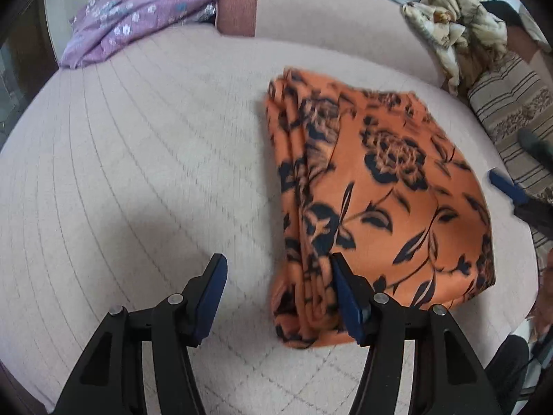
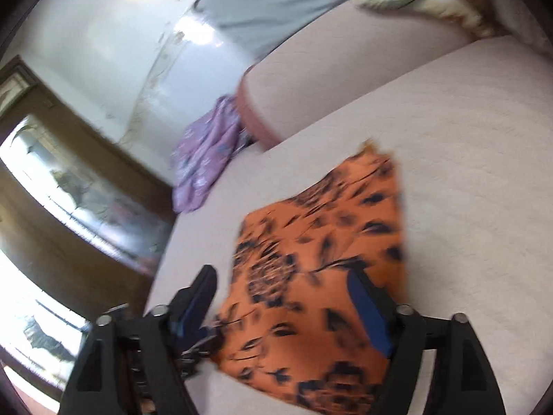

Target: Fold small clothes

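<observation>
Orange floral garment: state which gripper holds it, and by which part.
Neither holds it. The folded orange floral garment lies free on the bed; left gripper and right gripper both stand open above it.

Orange cloth (image 1: 380,186) with black flowers, purple white-flowered garment (image 1: 138,17), pale pink quilted bedcover (image 1: 138,159)

folded garment (image 1: 380,186) on bed (image 1: 138,173), crumpled cloth (image 1: 138,17) behind-left, bolster (image 1: 311,14) behind it

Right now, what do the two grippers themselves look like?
Both match: the left gripper and right gripper have black angular linkage arms joined by round silver pins, ending in tapered fingers faced with dark blue pads. No markings or sleeves are visible.
</observation>
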`<state>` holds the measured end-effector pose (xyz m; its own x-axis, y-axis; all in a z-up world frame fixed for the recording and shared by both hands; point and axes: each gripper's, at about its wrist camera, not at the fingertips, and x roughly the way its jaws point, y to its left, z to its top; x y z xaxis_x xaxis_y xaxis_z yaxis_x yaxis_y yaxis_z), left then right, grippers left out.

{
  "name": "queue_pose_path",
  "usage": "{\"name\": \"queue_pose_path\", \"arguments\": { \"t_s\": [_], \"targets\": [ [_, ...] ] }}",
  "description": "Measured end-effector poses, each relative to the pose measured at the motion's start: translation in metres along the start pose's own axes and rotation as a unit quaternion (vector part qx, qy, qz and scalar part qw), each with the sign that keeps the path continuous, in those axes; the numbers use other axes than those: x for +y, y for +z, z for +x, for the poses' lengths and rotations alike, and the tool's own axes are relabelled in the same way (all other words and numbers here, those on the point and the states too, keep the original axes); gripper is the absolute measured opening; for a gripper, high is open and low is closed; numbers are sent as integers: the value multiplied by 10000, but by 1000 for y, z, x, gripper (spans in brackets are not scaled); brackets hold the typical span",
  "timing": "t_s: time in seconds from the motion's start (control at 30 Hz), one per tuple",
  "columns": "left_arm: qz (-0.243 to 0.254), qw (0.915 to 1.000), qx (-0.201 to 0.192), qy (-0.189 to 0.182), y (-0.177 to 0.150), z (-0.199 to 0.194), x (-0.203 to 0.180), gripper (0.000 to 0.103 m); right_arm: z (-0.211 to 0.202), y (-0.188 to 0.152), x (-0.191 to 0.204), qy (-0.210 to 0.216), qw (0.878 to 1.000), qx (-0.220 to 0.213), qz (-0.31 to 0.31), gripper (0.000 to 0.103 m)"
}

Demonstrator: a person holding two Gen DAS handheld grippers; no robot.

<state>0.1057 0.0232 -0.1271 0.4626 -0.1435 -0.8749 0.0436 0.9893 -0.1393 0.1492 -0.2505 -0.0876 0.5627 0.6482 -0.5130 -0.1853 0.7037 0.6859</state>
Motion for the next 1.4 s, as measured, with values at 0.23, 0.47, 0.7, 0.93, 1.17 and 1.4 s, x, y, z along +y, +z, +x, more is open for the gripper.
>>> {"name": "queue_pose_path", "arguments": {
  "t_s": [0.23,0.47,0.7,0.93,1.17,1.4],
  "targets": [
    [88,9976,-583,362,-14,-66,11,76,16,-20,2,-299,9986,384,211,84],
    [-60,9869,-1364,860,-30,-121,-12,92,-47,-58,61,-1592,9810,-151,-1101,95],
    [-18,9877,-1302,869,-38,-135,-27,93,-70,-108,77,-2781,9466,14,-1629,103],
    [38,9888,-1331,678,-42,-150,-39,96,-81,-114,87,-2910,9416,-57,-1693,103],
    [99,9878,-1360,756,-41,-153,-46,98,-89,-111,94,-3043,9360,-111,-1767,103],
    [98,9874,-1295,900,-36,-144,-47,98,-92,-107,95,-3138,9307,-208,-1869,103]
  ]
}}
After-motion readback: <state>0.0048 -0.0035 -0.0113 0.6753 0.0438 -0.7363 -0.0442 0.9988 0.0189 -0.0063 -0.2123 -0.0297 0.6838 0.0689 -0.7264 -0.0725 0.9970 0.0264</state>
